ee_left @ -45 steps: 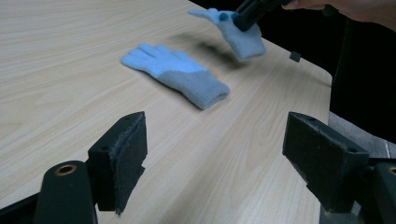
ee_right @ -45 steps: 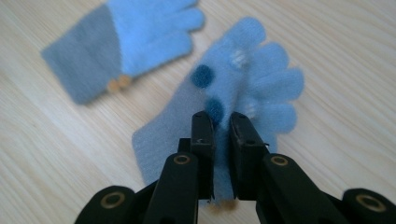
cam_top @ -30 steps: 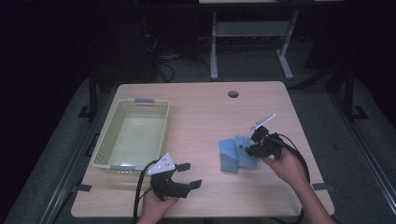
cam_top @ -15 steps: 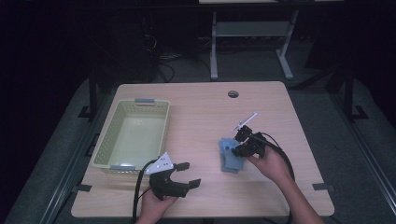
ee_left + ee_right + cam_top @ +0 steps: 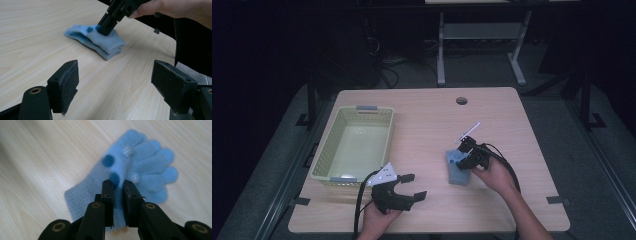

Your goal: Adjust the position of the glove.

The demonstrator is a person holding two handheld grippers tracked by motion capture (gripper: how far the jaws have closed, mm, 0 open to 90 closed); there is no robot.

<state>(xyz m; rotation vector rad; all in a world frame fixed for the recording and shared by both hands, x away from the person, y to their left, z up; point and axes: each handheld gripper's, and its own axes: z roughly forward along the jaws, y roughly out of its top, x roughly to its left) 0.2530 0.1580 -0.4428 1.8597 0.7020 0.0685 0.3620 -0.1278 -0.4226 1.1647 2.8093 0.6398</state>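
High view. The right gripper (image 5: 466,156) is seen pressed onto a pair of blue gloves (image 5: 456,169), which lies on the table (image 5: 427,115) well to the right of the green basket (image 5: 354,146). Its jaws are nearly closed on the knit. The left gripper (image 5: 408,186) is held near the table's front edge, just in front of the basket's near right corner, jaws spread and nothing between them. The basket's interior is seen bare. A small white stick-like item (image 5: 469,131) lies beyond the gloves, farther from the basket; its nature cannot be told.

Left gripper view. The left gripper (image 5: 125,82) is shown released, its two padded jaws wide apart over bare wood. The gloves (image 5: 96,41) are seen stacked one upon the other, flat on the table, with the right gripper (image 5: 106,27) set down on their top face.

Right gripper view. The right gripper (image 5: 118,191) is shown with jaws drawn close, a narrow gap left, a fold of glove cloth apparently pinched between them. The gloves (image 5: 140,167) are spread fingers away, dark blue dots on the upper one.

Progress, as judged. The grasp on the gloves appears made or nearly made; the gloves are not yet lifted. Carriage across to the basket and release inside it are judged to remain.
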